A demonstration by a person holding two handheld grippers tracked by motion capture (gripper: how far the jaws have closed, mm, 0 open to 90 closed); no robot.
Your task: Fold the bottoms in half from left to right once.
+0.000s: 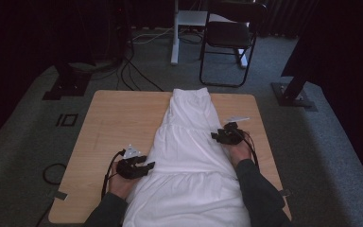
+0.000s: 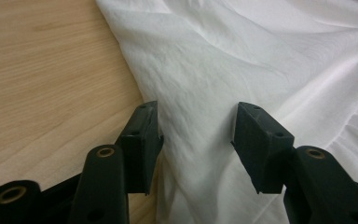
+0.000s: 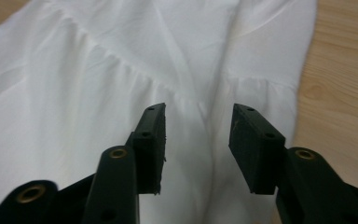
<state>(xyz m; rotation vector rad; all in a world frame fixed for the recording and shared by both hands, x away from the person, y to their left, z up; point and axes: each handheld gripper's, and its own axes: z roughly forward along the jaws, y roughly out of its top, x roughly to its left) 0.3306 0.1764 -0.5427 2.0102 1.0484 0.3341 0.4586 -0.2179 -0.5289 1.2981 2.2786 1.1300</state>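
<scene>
The white skirt (image 1: pixel 189 156) is light, limp cloth; both the left gripper (image 1: pixel 144 168) and right gripper (image 1: pixel 216 136) hover jaws apart, so pinch its side edges.

thing: white tiered gathered-seam fabric skirt (image 1: pixel 189 151) | state: spread flat, lightly creased | pose: lengthwise, narrow waistband far, wide hem at near edge | place: middle of light wooden worktop (image 1: pixel 113 123), hem overhanging near edge
</scene>
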